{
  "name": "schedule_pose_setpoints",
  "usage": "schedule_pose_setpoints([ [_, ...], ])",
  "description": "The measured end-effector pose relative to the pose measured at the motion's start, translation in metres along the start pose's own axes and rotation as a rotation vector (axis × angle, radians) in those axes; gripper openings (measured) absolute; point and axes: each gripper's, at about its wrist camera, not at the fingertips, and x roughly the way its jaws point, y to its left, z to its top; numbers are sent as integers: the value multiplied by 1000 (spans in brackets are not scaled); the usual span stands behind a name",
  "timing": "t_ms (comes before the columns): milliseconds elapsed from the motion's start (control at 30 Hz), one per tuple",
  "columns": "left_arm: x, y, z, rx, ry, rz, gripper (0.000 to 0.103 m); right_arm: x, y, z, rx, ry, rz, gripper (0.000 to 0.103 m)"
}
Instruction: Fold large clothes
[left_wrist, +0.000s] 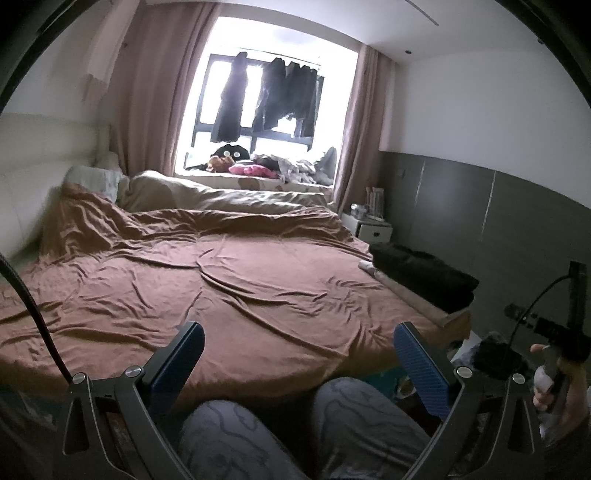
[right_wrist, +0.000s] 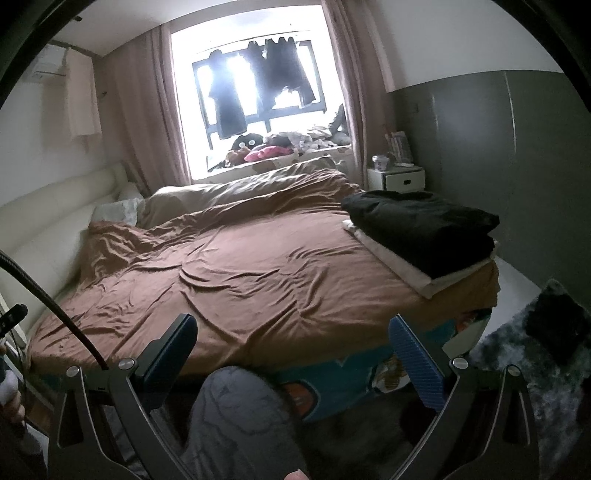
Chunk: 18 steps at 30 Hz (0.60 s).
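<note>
A folded black garment lies on a folded cream one at the bed's right edge. My left gripper is open near the foot of the bed, its blue pads wide apart and holding nothing. My right gripper is open too, empty, with its blue pads spread above the bed's near edge. Both stand well short of the folded stack. A dark fluffy garment lies on the floor to the right of the bed.
The bed is covered by a rumpled brown sheet, with bunched duvets at the far side. A person's knees in grey patterned trousers are below the grippers. A white nightstand stands by the grey wall. Clothes hang in the window.
</note>
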Motion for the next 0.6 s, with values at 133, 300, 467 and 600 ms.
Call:
schedule_pose_setpoints([
  [133, -1, 1, -1, 2, -1, 0, 103, -2, 2, 0, -5, 2, 1, 103],
  [300, -1, 1, -3, -1, 7, -5, 103, -1, -1, 0, -1, 1, 0, 103],
  [467, -4, 2, -3, -2, 7, -1, 103, -1, -1, 1, -2, 2, 0, 103],
  [600, -7, 1, -2, 3, 2, 1, 103, 0, 1, 1, -5, 3, 1, 103],
])
